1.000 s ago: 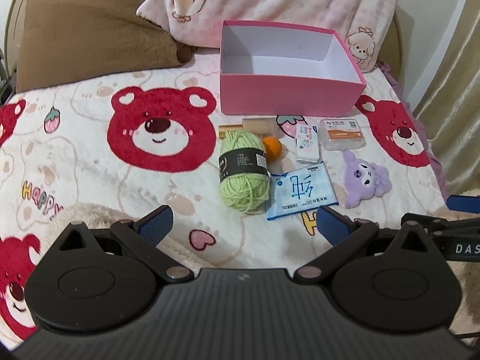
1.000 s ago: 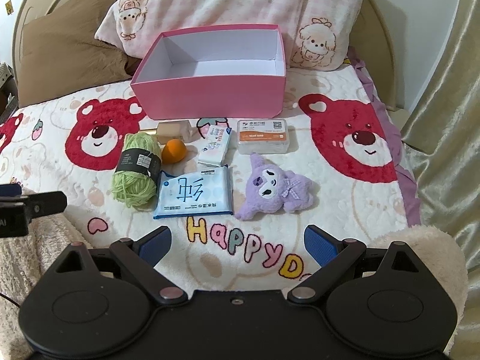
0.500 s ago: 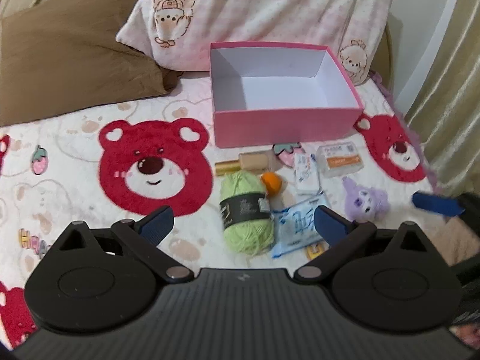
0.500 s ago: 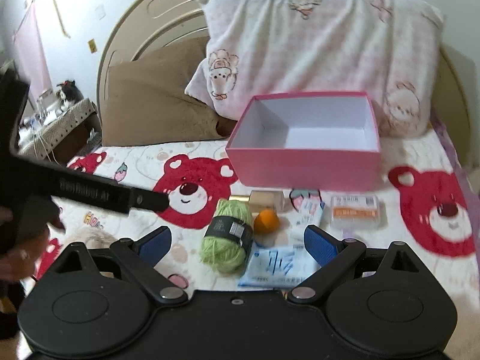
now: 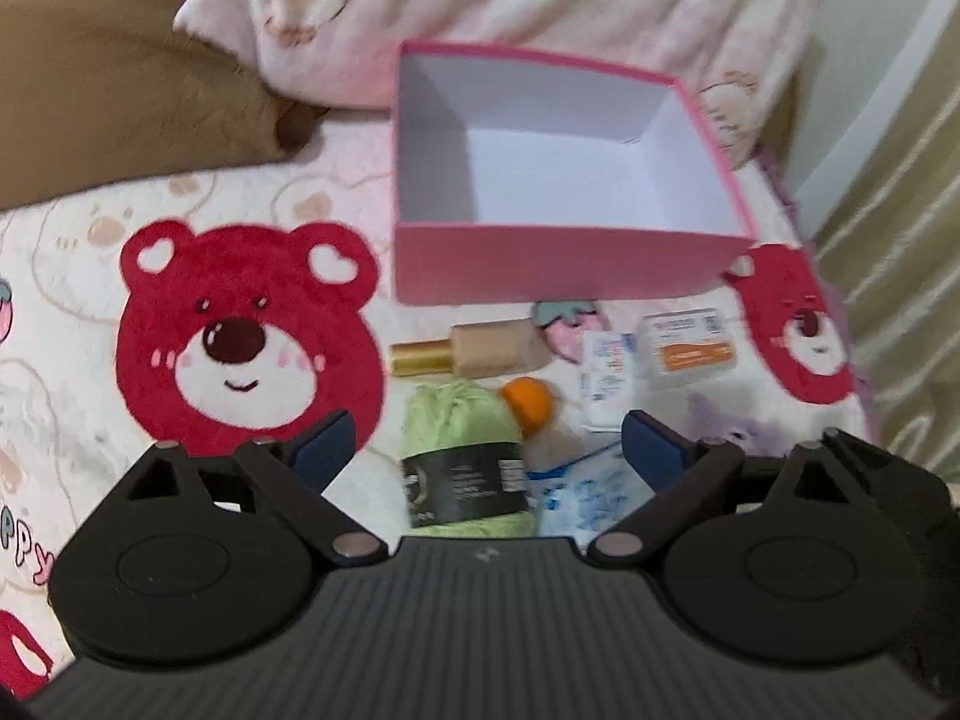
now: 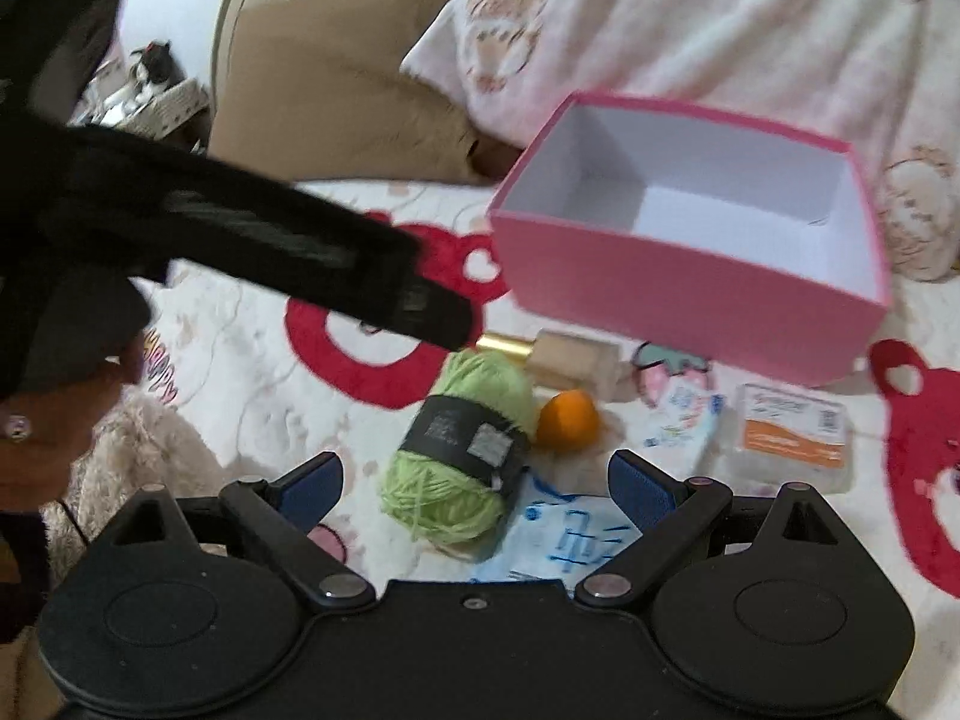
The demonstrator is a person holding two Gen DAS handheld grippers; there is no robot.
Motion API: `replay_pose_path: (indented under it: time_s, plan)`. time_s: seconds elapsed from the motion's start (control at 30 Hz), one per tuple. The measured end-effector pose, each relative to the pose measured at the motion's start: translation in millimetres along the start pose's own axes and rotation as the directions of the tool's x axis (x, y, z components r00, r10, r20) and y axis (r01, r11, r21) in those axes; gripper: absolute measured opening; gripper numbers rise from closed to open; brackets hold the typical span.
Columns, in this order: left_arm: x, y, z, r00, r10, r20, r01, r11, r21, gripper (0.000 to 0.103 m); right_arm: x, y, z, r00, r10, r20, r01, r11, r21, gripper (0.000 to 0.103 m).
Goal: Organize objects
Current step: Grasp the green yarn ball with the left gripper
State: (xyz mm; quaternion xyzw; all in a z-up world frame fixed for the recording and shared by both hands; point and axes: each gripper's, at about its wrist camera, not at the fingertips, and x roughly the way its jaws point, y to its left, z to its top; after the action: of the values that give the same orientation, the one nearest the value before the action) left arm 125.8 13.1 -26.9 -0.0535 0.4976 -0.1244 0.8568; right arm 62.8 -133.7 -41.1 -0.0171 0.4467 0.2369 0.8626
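Both grippers have closed in on the cluster since a second ago. The left gripper [image 5: 489,450] tilts steeply down over the green yarn [image 5: 465,462], its jaws wide, just narrowing slightly, nothing gripped. The right gripper [image 6: 474,489] angles down likewise, spread wide and empty. The pink box [image 5: 564,264] stands empty behind the yarn.

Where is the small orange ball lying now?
In both wrist views the orange ball lies on the blanket in front of the pink box, just right of the green yarn.
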Motion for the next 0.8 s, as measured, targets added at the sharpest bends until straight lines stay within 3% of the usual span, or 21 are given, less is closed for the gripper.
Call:
replay_pose_path:
  time_s: [0.2,0.33,0.53,0.8]
  plan:
    - [31.1,18.9,-8.6,1.0,0.001,-0.023,-0.002,0.999,-0.046,0.096,34.1,0.0,0.1,0.998,0.051,-0.039,-0.05,0.999,0.019,0.097]
    - [46.3,20.6,-13.6,0.999,0.05,0.011,-0.049,0.998,-0.028,0.092,50.6,4.3,-14.0,0.999,-0.01,0.032,0.011,1.0,-0.021,0.094]
    - [60.0,30.4,-14.8,0.999,0.021,0.027,-0.019,0.998,-0.057,0.091,70.5,0.2,-20.7,0.999,0.017,0.032,-0.018,1.0,0.013,0.094]
    - [94.4,40.7,-20.3,0.994,-0.046,-0.098,0.032,0.989,-0.145,0.084,107.5,4.8,-28.3,0.999,0.023,-0.039,-0.021,0.998,0.055,0.094]
